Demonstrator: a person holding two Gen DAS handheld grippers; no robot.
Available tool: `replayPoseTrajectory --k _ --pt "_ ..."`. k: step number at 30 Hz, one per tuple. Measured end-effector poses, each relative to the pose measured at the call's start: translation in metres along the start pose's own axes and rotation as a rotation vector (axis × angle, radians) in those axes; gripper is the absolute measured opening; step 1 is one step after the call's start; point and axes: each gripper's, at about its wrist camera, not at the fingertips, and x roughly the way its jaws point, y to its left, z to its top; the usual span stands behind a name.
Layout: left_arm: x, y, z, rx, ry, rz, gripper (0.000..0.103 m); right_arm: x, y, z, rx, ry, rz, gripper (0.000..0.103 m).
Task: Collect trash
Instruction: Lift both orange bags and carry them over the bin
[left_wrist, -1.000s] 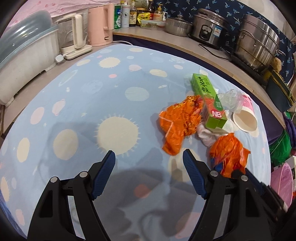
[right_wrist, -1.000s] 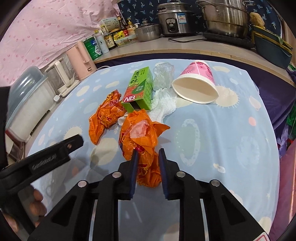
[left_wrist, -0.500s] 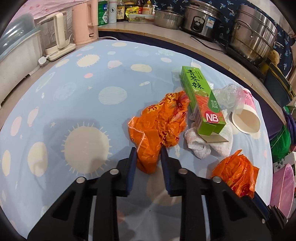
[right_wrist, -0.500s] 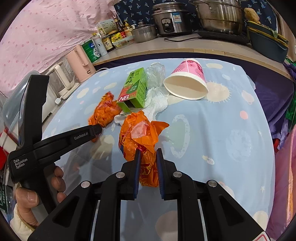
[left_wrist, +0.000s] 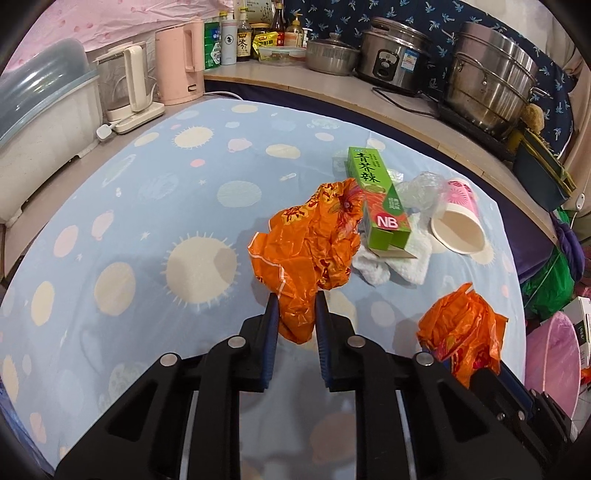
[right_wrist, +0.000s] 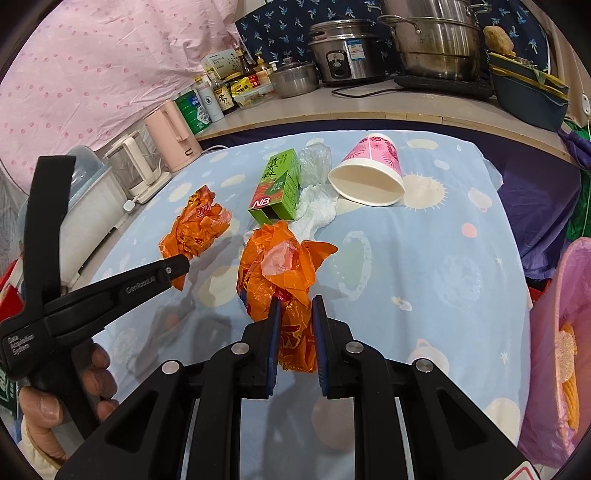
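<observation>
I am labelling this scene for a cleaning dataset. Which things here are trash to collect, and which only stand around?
Trash: two orange bags, one in each gripper; green carton; paper cup; white tissue; clear plastic wrap.

Standing around: pink kettle, rice cooker, steel pots, bottles.

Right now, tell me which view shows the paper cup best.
The right wrist view: the pink paper cup lies on its side, mouth open to the camera, unobstructed. The left wrist view shows it smaller, near the edge, partly behind crumpled clear plastic.

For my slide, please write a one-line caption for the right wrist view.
Right gripper shut on an orange plastic bag; left gripper pinches a second orange bag.
</observation>
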Motion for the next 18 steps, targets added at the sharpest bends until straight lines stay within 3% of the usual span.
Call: replayPoseTrajectory --k 10,18 --pt "-0.058 -0.013 -0.025 0.032 -0.035 -0.031 0.018 -0.051 -0.011 -0.014 0.016 -0.060 -0.005 0.016" --pt "-0.089 -0.054 -0.045 0.108 -0.046 -0.097 0.018 -0.093 -0.041 -0.026 0.064 -0.109 -0.052 0.016"
